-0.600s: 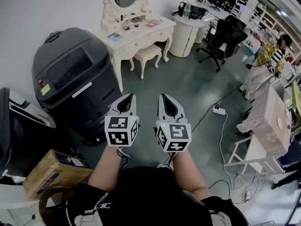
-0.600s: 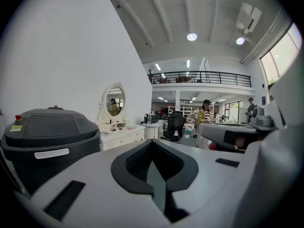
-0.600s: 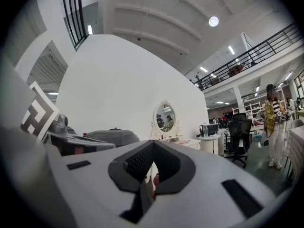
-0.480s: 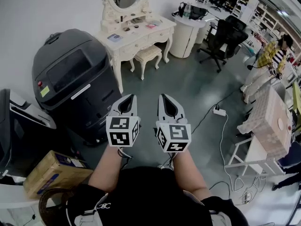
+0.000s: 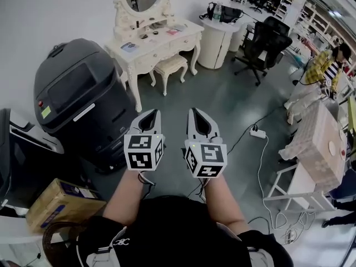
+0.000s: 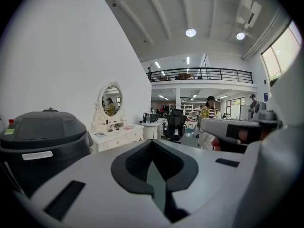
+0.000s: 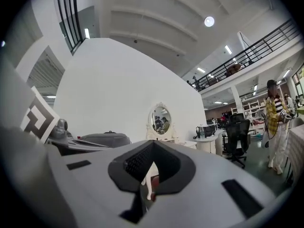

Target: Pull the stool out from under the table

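Approach stage. The stool [image 5: 170, 64] sits under the dressing table [image 5: 153, 52], upper centre, well apart from both grippers. Left gripper [image 5: 150, 117] and right gripper [image 5: 196, 114]: jaws together, empty. Next: advance, open jaws.

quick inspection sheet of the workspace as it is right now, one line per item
surface: grey floor; white dressing table with small items on top
job's things: stool tucked at the table's front, not yet pulled out
clutter: dark grey machine, cardboard box
grippers: left gripper and right gripper side by side, far short of the stool, jaws together, nothing held
cables: white power strip, cord trailing over the floor
surroundings: black office chair, round white cabinet, a person standing at right
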Tool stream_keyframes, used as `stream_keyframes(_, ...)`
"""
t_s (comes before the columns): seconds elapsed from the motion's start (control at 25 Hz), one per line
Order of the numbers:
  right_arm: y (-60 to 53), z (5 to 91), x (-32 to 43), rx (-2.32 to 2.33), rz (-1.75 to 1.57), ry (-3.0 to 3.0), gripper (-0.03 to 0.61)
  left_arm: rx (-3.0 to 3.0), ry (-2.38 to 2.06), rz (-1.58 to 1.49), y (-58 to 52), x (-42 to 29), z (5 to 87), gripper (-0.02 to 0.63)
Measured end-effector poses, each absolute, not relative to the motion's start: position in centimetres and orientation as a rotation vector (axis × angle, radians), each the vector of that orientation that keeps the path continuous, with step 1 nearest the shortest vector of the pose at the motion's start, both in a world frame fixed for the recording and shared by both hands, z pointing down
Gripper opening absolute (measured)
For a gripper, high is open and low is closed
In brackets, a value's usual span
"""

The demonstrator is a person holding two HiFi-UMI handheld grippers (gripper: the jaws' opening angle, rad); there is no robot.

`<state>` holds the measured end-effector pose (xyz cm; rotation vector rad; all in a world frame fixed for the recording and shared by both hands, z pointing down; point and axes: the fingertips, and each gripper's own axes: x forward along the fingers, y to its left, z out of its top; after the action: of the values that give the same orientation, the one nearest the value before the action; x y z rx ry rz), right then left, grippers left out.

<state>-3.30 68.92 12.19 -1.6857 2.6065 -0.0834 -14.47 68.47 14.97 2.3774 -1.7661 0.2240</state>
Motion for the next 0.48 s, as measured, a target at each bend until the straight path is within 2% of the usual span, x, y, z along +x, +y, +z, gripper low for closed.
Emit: stream_keyframes(0.48, 69.2, 12.4, 3.4, -1.63, -0.084, 2.634, 0.006, 2.343, -1.824, 0.224, 69.1, -7.8, 15.2, 0.0)
